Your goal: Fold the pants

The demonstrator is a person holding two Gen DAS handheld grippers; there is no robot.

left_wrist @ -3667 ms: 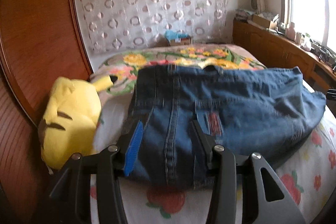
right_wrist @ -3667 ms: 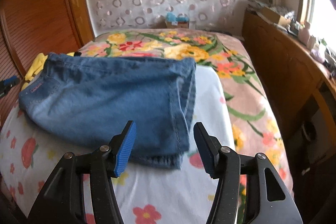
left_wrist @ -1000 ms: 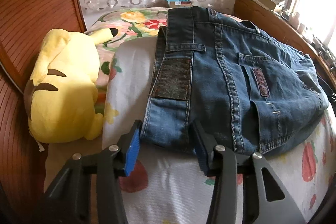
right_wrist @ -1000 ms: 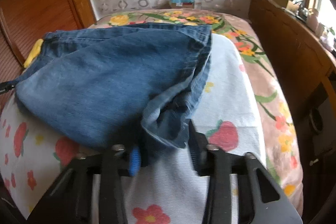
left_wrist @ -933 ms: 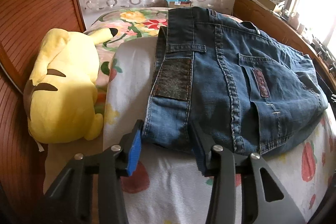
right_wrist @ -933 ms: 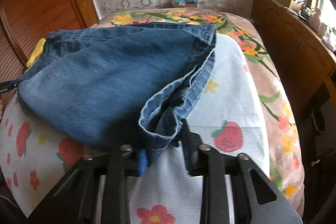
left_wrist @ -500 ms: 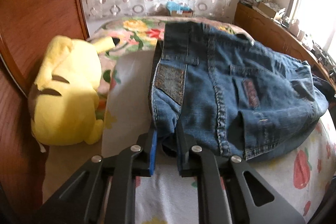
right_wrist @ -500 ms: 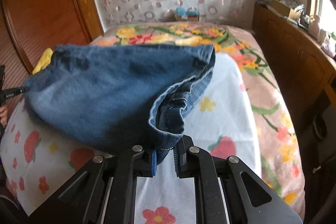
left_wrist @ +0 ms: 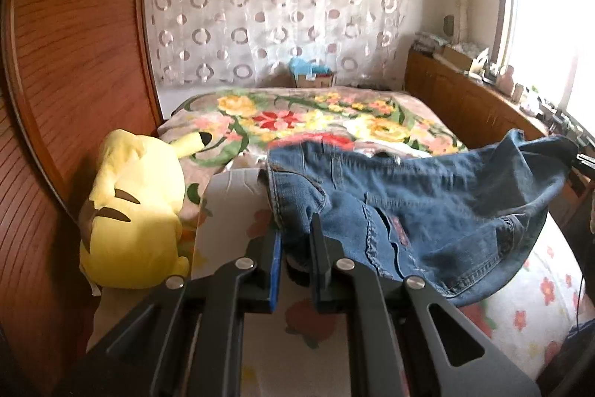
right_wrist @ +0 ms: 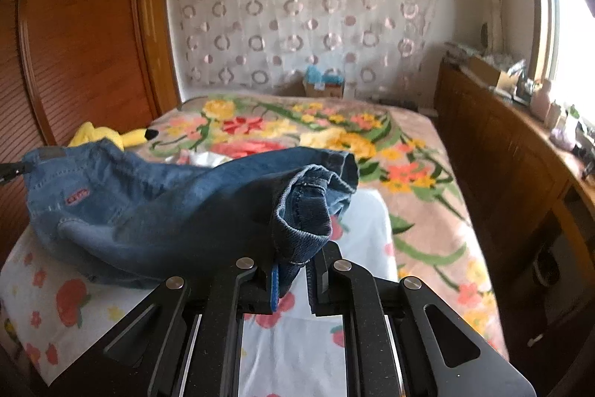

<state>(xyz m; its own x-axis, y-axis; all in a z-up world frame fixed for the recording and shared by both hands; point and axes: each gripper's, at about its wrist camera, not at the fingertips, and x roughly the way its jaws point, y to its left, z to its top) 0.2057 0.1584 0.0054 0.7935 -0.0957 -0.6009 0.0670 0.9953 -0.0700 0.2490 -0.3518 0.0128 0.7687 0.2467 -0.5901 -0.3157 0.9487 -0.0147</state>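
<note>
Blue denim pants point(left_wrist: 427, 207), folded lengthwise, hang lifted at both near corners above the bed. My left gripper point(left_wrist: 295, 240) is shut on the waistband corner, with denim bunched between its pads. My right gripper point(right_wrist: 292, 270) is shut on the leg-hem corner of the pants point(right_wrist: 178, 211), and the cuff curls up over its jaws. The far edge of the pants still rests on the white strawberry-print sheet point(right_wrist: 334, 352). The right gripper's tip point(left_wrist: 584, 159) shows at the far right of the left wrist view, and the left gripper's tip point(right_wrist: 11, 170) at the left edge of the right wrist view.
A yellow plush toy point(left_wrist: 134, 214) lies left of the pants against the wooden headboard point(left_wrist: 74, 62). A floral blanket point(right_wrist: 334, 133) covers the far half of the bed. A wooden cabinet point(right_wrist: 520, 151) with clutter runs along the right side under the window.
Both grippers closed on the near corners of the pants and rose, lifting the near edge off the sheet. The denim now sags between them.
</note>
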